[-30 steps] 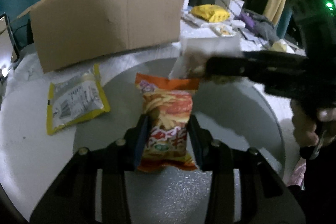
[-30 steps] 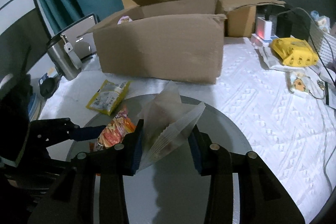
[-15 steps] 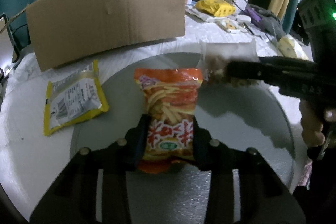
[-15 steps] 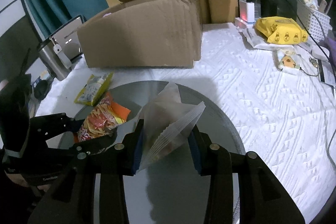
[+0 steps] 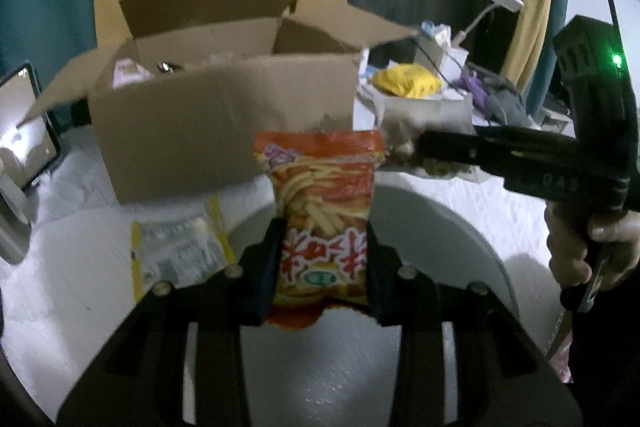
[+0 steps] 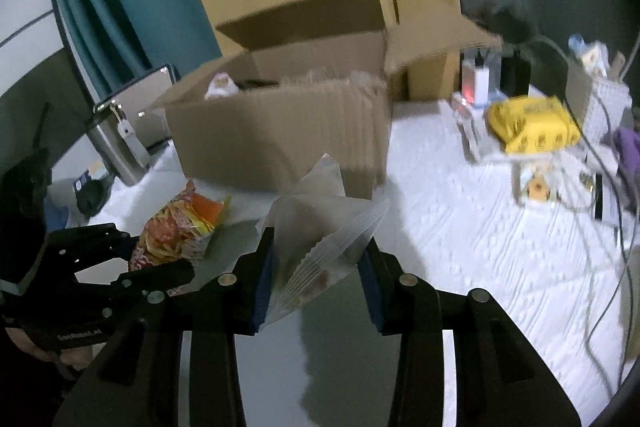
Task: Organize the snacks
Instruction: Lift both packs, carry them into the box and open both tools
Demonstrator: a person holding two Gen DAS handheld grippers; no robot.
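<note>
Two grips: left gripper [image 5: 323, 259] clamped on orange fries-printed snack packet [image 5: 322, 203], right gripper [image 6: 316, 267] pinching clear zip-top plastic bag [image 6: 320, 223]. Both raised before open brown cardboard box [image 5: 224, 131]; yellow-edged silver packet [image 5: 176, 251] flat on white tablecloth [image 6: 480, 227].

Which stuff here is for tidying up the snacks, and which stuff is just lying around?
For the job: the orange fries packet in the left claw, the clear bag in the right claw, the yellow-edged packet on the table, the open cardboard box.

Lying about: yellow pouch, steel flask, tablet, cables.
</note>
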